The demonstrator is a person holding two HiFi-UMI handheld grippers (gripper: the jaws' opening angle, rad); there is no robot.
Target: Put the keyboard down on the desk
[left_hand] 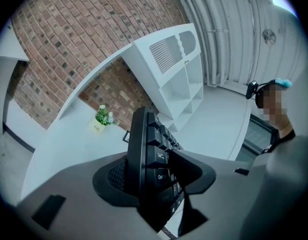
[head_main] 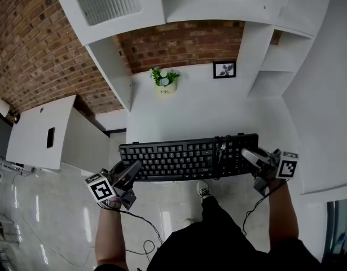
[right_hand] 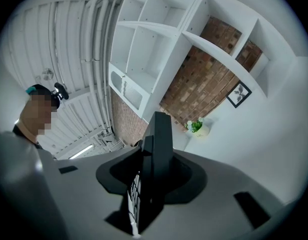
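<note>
Both ends of the black keyboard (head_main: 187, 157) are clamped: the left gripper (head_main: 130, 172) grasps its left end and the right gripper (head_main: 252, 158) its right end. It lies level across the lower middle of the head view, over the front edge of the white desk (head_main: 207, 109). Setting it down and letting go seem still to do.

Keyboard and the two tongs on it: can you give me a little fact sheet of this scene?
Held thing: black keyboard, keys up
Left tongs: closed on its left end
Right tongs: closed on its right end
Desk: white; keyboard over its near edge, contact unclear
Behind: potted plant, framed picture
</note>
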